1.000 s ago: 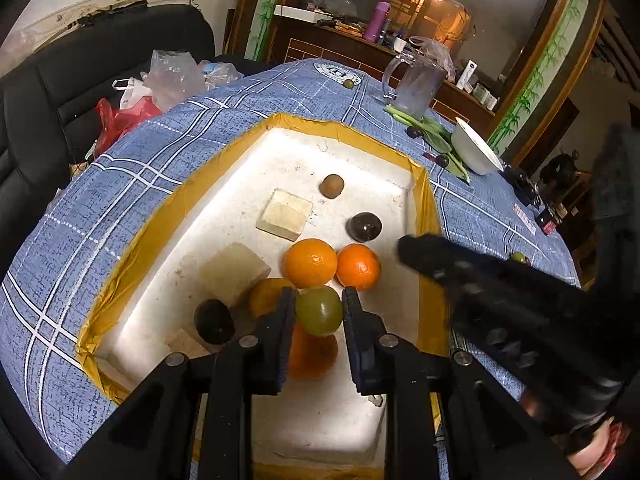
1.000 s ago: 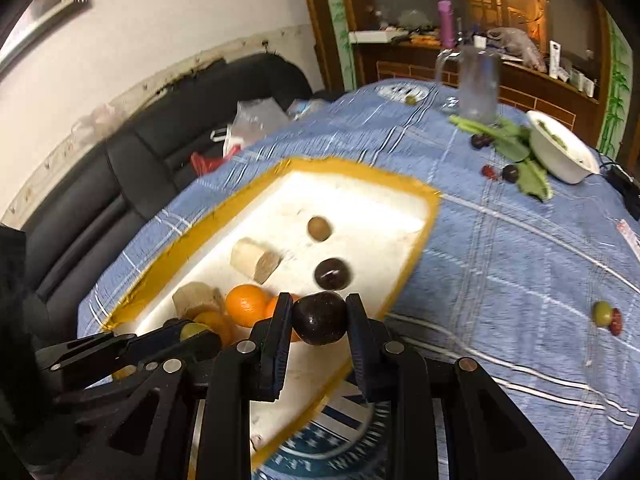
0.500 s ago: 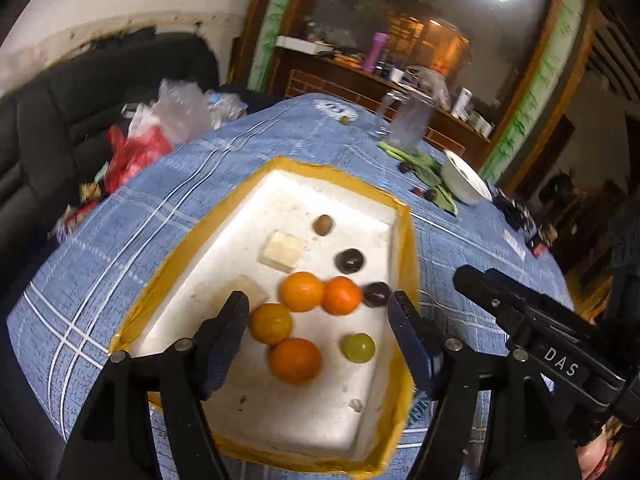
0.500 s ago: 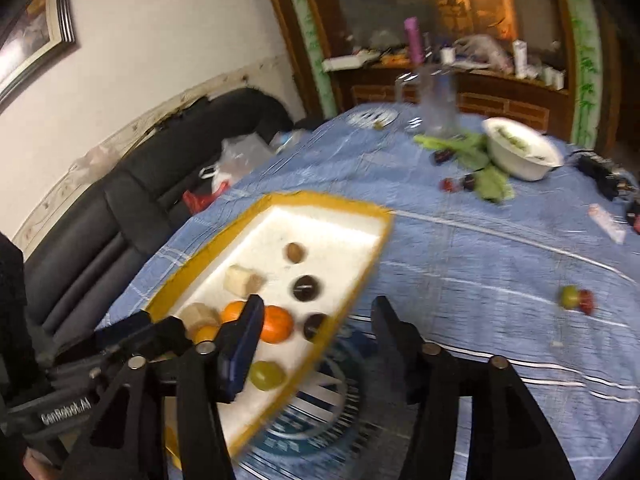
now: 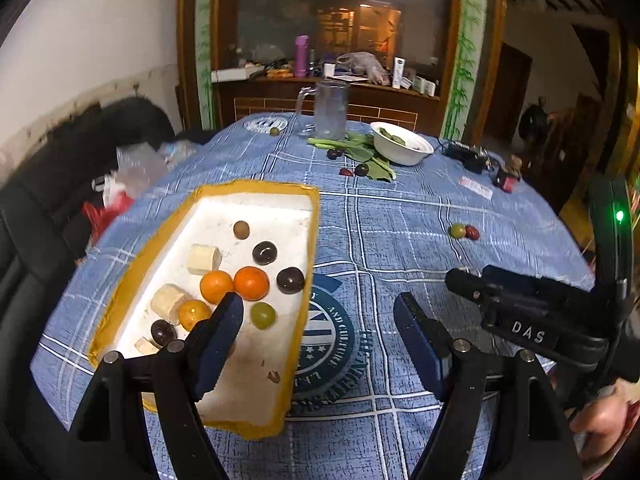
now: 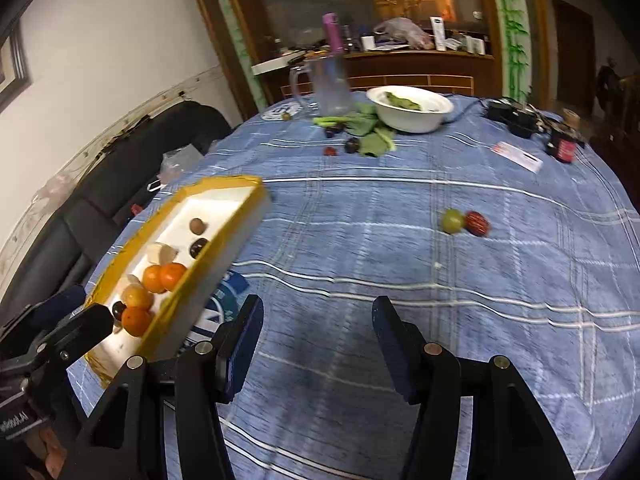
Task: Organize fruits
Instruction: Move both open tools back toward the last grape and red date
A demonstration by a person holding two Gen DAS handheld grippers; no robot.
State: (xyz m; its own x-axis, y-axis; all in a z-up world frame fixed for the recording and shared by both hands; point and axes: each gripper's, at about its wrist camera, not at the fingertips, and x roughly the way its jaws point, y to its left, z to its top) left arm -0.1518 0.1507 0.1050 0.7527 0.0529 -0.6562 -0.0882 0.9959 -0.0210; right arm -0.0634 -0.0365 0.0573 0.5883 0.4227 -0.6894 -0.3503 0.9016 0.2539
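Observation:
A white foam tray (image 5: 316, 216) with a yellow taped rim lies on the blue checked tablecloth. It holds several oranges (image 5: 251, 282), a green fruit (image 5: 263, 315), dark round fruits (image 5: 291, 280), a brown one (image 5: 241, 229) and pale foam blocks. My left gripper (image 5: 318, 308) hovers over the tray's right rim, its jaws opening with nothing between them. My right gripper (image 6: 318, 308) stands open and empty over bare cloth to the right of the tray (image 6: 208, 256). Farther right on the cloth, a small green fruit (image 6: 452, 220) touches a red one (image 6: 477, 223).
At the table's far side stand a glass jug (image 5: 330, 110) and a white bowl (image 5: 401, 144), with green leaves (image 5: 360, 152) and small dark fruits (image 5: 362, 169) beside them. A card (image 6: 518, 156) and black gadgets (image 6: 516, 118) lie at the far right. A black sofa (image 5: 40, 200) flanks the left.
Both grippers opened. The left let go of the green fruit and the right let go of a dark fruit; both now lie in the tray. Both grippers swung right, away from the tray.

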